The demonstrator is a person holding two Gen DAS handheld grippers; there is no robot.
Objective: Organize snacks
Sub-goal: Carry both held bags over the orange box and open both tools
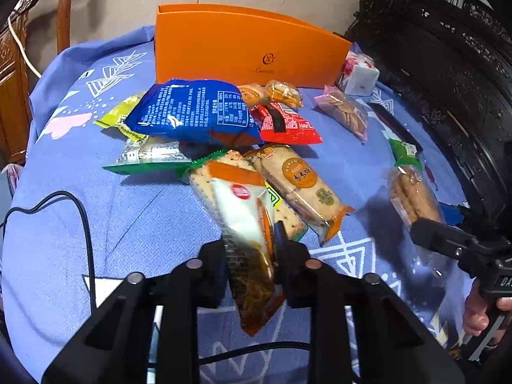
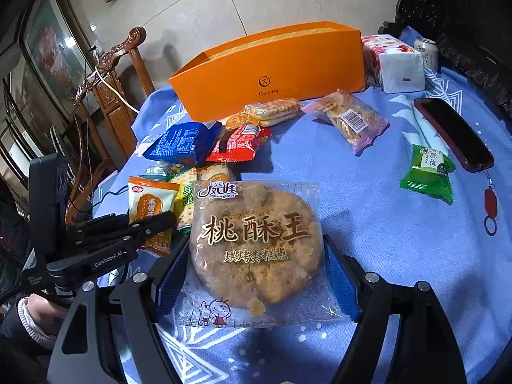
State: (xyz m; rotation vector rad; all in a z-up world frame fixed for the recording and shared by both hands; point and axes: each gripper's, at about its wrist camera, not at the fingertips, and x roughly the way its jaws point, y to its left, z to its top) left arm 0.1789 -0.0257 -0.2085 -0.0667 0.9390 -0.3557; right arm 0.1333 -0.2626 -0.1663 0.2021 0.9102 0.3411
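Left tongs (image 1: pixel 251 249) pinch orange-white packet (image 1: pixel 243 211); right tongs (image 2: pixel 256 275) clamp walnut cookie (image 2: pixel 256 243) edges.

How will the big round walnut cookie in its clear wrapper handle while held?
The cookie pack, pinched at its sides by the right tool, is probably stiff in the middle yet crumbly. Its glossy film looks slippery, and the loose wrapper edges would likely flop.

A pile of snacks (image 2: pixel 204 147) fills the picture's middle left, below the orange box (image 2: pixel 275 73). Bare counter (image 2: pixel 368 211) lies at right, before the phone (image 2: pixel 454 134).
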